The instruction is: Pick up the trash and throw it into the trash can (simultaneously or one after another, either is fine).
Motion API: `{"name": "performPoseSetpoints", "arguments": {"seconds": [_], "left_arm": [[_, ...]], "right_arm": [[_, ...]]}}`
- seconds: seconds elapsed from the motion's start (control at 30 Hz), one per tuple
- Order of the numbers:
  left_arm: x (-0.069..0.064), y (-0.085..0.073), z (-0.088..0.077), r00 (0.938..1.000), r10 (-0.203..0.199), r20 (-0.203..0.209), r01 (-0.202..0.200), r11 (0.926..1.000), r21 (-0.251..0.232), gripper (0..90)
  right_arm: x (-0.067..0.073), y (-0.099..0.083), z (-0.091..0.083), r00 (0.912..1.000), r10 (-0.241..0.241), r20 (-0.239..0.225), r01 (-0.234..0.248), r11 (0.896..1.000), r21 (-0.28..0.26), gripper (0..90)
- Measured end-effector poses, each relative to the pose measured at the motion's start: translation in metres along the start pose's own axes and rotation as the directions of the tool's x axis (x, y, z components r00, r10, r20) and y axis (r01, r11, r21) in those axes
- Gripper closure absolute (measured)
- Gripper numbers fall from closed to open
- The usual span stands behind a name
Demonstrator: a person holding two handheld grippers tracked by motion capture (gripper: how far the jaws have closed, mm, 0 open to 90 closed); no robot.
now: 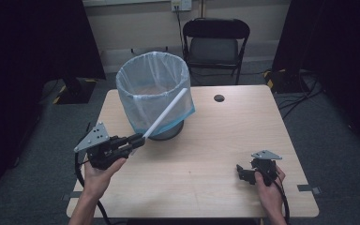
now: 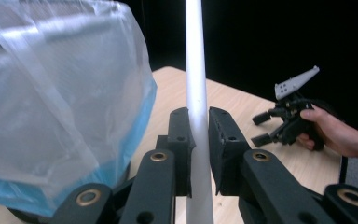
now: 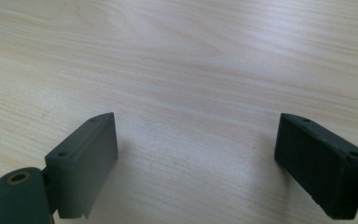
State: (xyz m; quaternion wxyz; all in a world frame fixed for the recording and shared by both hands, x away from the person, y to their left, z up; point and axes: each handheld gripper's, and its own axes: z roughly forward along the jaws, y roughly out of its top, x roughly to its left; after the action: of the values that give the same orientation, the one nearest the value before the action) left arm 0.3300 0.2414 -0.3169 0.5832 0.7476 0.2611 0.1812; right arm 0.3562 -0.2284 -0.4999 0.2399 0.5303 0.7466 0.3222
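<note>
A long white tube (image 1: 166,113) slants up from my left gripper (image 1: 138,138) toward the rim of the bin (image 1: 153,89), which is lined with a clear bag. In the left gripper view the tube (image 2: 196,93) runs straight up between the two black pads (image 2: 226,140), which press on it from both sides. The left gripper is held above the table's left part, just in front of the bin. My right gripper (image 1: 242,173) rests low at the front right, its jaws wide apart over bare wood (image 3: 196,93) with nothing between them.
The wooden table (image 1: 206,154) has a small dark round hole (image 1: 219,98) at the back. A black folding chair (image 1: 214,44) stands behind the table. Dark curtains hang at both sides and cables lie on the grey floor.
</note>
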Motion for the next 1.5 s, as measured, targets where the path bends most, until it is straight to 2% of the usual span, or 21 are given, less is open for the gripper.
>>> {"name": "performPoseSetpoints", "arguments": {"seconds": [0.23,0.43,0.6,0.8,1.0,1.13,1.5], "left_arm": [[0.004,0.012,-0.001,0.9999,-0.006,-0.01,0.006,0.9998,-0.02,80.1],[0.007,0.024,0.0,0.9998,0.005,-0.018,-0.006,0.9993,-0.036,80.2],[0.015,0.036,0.0,0.9997,-0.019,-0.017,0.018,0.9975,-0.068,80.2],[0.022,0.046,-0.001,0.9993,-0.026,-0.027,0.023,0.9959,-0.088,80.2],[0.026,0.053,-0.004,0.9992,-0.016,-0.037,0.012,0.9954,-0.095,80.2],[0.032,0.064,-0.007,0.9986,-0.001,-0.053,-0.004,0.9947,-0.103,80.2],[0.041,0.077,-0.001,0.9979,-0.009,-0.064,0.001,0.9935,-0.114,80.1]], "right_arm": [[0.0,0.0,0.0,1.0,0.0,0.0,0.0,1.0,0.0,12.4],[0.0,0.0,0.0,1.0,0.0,0.0,0.0,1.0,0.0,12.4],[0.0,0.0,0.0,1.0,0.0,0.0,0.0,1.0,0.0,12.4],[0.0,0.0,0.0,1.0,0.0,-0.001,0.0,1.0,0.0,12.4],[0.0,0.0,0.0,1.0,0.0,0.0,0.0,1.0,0.0,12.4],[0.0,0.0,0.0,1.0,0.0,0.0,0.0,1.0,0.0,12.4],[0.0,0.0,0.0,1.0,0.0,0.0,0.0,1.0,0.0,12.4]]}}
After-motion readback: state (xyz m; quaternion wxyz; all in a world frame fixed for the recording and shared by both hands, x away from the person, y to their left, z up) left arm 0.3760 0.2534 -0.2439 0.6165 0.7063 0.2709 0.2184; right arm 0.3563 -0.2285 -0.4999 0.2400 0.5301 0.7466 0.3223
